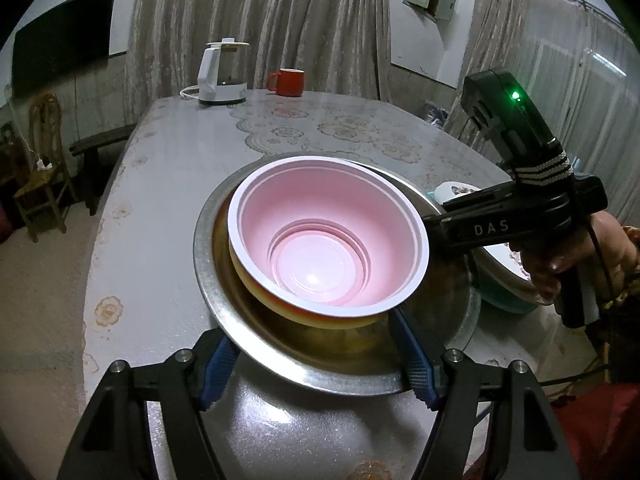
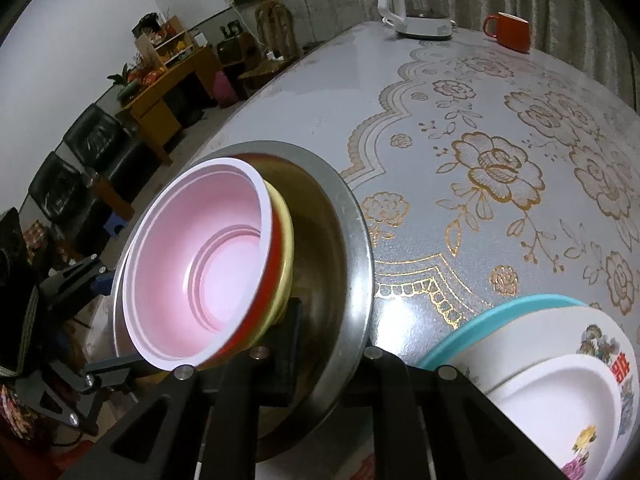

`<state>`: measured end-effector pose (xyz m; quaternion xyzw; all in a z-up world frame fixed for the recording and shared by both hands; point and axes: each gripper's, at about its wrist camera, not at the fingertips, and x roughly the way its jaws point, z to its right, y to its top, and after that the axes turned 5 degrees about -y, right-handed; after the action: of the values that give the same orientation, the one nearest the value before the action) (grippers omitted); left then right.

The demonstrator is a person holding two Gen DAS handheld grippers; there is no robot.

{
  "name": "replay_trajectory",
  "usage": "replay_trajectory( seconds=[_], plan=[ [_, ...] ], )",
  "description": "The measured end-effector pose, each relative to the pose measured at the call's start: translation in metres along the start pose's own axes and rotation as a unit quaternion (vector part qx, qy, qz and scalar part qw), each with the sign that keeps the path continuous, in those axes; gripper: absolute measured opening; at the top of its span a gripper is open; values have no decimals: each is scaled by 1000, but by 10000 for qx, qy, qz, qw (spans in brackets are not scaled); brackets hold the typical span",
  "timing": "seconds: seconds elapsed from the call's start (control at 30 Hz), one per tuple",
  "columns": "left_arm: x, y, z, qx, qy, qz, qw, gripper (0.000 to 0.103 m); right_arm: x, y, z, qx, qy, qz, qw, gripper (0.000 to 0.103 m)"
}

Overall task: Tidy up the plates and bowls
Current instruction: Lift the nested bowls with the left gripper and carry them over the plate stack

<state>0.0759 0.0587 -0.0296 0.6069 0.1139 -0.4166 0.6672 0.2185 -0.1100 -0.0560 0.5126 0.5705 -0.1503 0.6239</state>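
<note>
Steel comes first by size: the wide metal basin sits on the flower-patterned table near its front edge, and it already carries a nest of bowls. Inside it lies a yellow bowl, then a red bowl whose rim just shows, and on top the pink bowl, which leans rather than sitting square, so I judge this last bowl only half settled. To the basin's right, close beside it, a second pile has formed: a teal plate under a flowered white plate, with a smaller white plate uppermost. Sorting therefore looks nearly complete, bowls in one stack and plates in another; what seems left is to seat the pink bowl level and let go. The right gripper is pressed together, and it appears to pinch the basin's rim near the leaning bowls, though the exact contact is hidden. The left gripper stands spread, its blue pads straddling the basin's near rim without pressing it. A kettle and red mug stand well apart at the far end.
</note>
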Motion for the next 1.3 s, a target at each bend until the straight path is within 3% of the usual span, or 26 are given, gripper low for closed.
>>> replay_trajectory(
  seconds=[0.3, 0.67, 1.07, 1.3],
  plan=[
    [-10, 7, 1, 27, 80, 189, 9998, 73, -7, 0, -3, 99, 84, 154, 9998, 13],
    [-27, 30, 16, 232, 18, 475, 9986, 73, -43, 6, -4, 238, 77, 594, 9979, 14],
    [-29, 69, 52, 525, -275, 724, 9956, 73, -103, -6, 21, 663, -125, 1115, 9915, 14],
    [-13, 82, 78, 606, -544, 605, 9948, 73, -130, -24, 40, 904, -381, 1333, 9862, 14]
  ],
)
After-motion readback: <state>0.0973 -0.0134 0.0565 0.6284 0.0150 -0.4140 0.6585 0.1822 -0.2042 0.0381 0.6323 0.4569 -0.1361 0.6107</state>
